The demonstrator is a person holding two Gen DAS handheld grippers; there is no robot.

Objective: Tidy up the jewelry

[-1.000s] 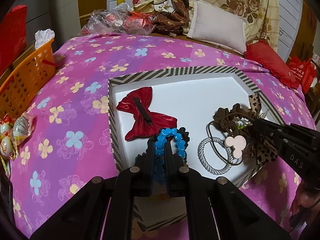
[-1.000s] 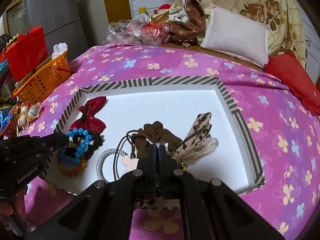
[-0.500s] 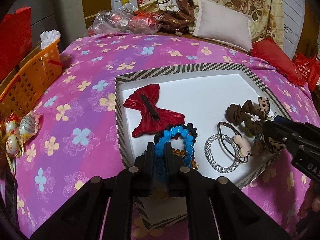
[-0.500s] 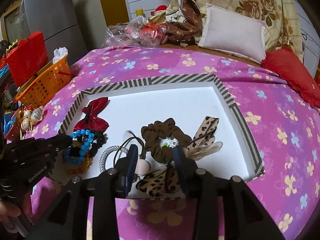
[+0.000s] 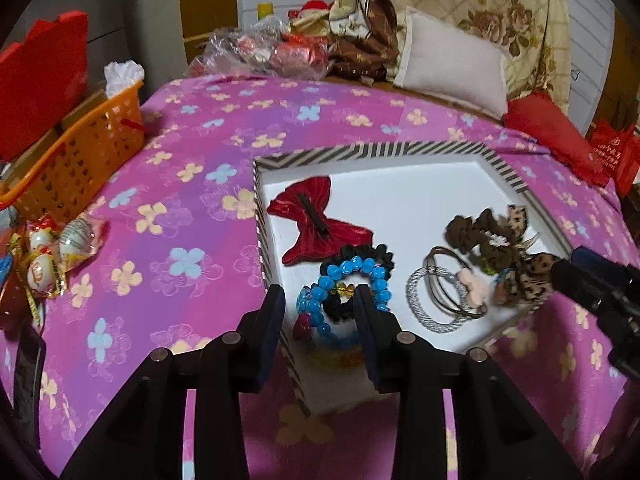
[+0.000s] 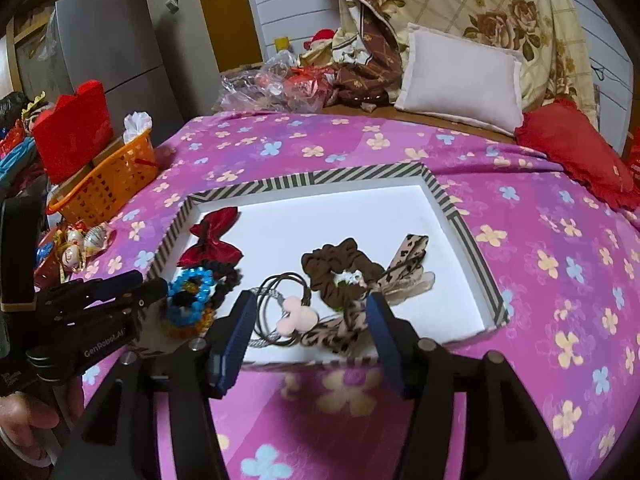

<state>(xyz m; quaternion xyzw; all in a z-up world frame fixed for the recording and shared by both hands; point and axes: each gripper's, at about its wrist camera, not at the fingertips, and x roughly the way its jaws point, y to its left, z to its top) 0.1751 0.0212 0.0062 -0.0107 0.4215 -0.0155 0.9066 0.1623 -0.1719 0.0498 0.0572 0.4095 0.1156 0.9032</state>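
Observation:
A white tray with a striped rim (image 5: 360, 152) (image 6: 320, 178) lies on the pink flowered bedspread. In it lie a red bow clip (image 5: 316, 222) (image 6: 212, 242), a blue bead bracelet (image 5: 344, 280) (image 6: 192, 286) on a black scrunchie, grey and brown hair ties with a pink charm (image 5: 448, 296) (image 6: 292, 316), a brown scrunchie (image 5: 480, 236) (image 6: 336, 270) and a leopard bow (image 5: 528, 276) (image 6: 408, 258). My left gripper (image 5: 322, 312) is open at the tray's near corner, its fingers either side of the bracelet. My right gripper (image 6: 310, 320) is open and empty over the hair ties.
An orange basket (image 5: 76, 152) (image 6: 108, 184) stands at the bed's left edge, with wrapped sweets (image 5: 52, 248) beside it. A white pillow (image 6: 460, 80), a red cushion (image 6: 576, 152) and plastic bags (image 5: 260, 48) lie at the back.
Both grippers have opened. The left let go of the blue bead bracelet, the right let go of the leopard bow and hair ties, and both drew back a little.

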